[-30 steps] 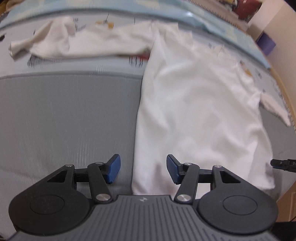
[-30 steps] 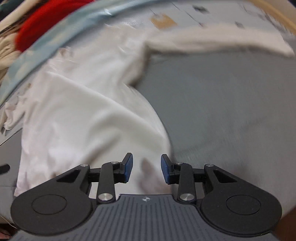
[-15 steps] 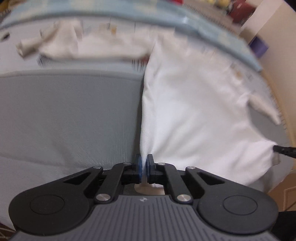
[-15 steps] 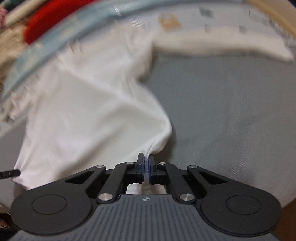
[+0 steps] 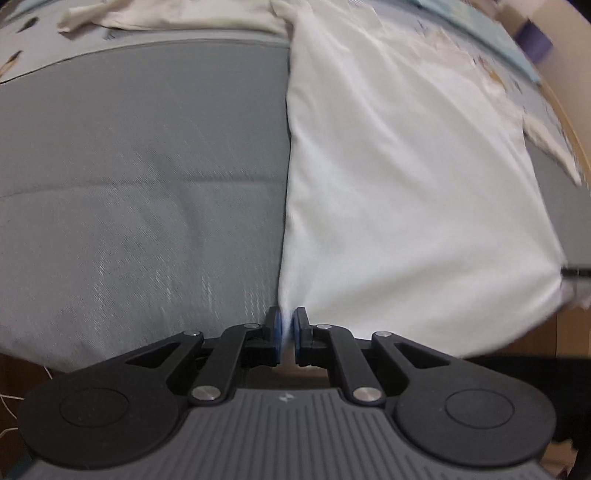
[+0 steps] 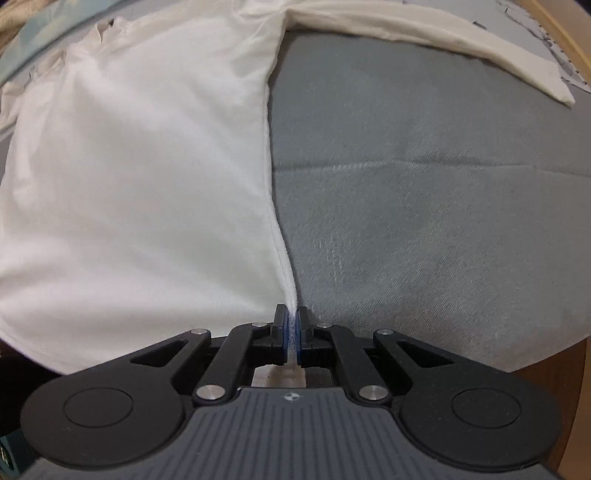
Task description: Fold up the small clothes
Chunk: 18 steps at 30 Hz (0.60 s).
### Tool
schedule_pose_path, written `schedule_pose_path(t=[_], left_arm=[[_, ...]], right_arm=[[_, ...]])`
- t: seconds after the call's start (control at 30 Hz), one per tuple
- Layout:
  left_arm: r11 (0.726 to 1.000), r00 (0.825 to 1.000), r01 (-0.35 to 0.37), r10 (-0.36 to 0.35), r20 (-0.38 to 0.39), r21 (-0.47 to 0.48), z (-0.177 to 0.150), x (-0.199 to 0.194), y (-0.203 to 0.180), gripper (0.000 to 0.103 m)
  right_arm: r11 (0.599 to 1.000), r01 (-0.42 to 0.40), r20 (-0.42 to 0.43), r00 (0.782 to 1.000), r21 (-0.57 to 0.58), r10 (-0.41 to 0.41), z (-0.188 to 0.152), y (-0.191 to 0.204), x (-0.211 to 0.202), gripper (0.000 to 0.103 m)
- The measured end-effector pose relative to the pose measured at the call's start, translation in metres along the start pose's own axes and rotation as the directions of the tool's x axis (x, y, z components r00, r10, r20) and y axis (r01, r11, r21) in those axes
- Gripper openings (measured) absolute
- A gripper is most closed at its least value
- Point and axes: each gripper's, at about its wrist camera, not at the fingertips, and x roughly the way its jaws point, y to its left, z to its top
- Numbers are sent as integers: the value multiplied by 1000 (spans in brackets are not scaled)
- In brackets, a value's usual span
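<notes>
A white long-sleeved shirt (image 5: 399, 177) lies spread on a grey cushion (image 5: 140, 177), hem toward me. My left gripper (image 5: 287, 326) is shut on the shirt's left hem corner. In the right wrist view the same shirt (image 6: 140, 177) fills the left half, and my right gripper (image 6: 292, 326) is shut on its right hem corner. The shirt is pulled taut between the two corners. One sleeve (image 5: 166, 14) stretches left at the far end; the other sleeve (image 6: 443, 40) stretches right. The right gripper's tip (image 5: 576, 272) shows at the far hem corner.
The grey cushion (image 6: 443, 184) has a crease across its middle. A light blue patterned sheet (image 5: 491, 55) lies behind the shirt. A wooden edge (image 6: 569, 33) runs along the right side. The cushion's front edge drops off just below the grippers.
Both grippers were open over the hem corners a second ago. They have closed on the corners and pulled the hem back toward the cushion's front edge, flattening the shirt.
</notes>
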Motion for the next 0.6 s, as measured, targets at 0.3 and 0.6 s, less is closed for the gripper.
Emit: schedule_pose_path(t=[0.3, 0.6], left_arm=[[1000, 979, 30, -31, 202, 9, 9, -29, -8, 25], [985, 992, -82, 66, 107, 151, 0, 2, -34, 31]], right_arm=[[999, -46, 184, 982, 10, 44, -5, 6, -34, 35], [995, -11, 54, 998, -96, 16, -13, 20, -12, 48]])
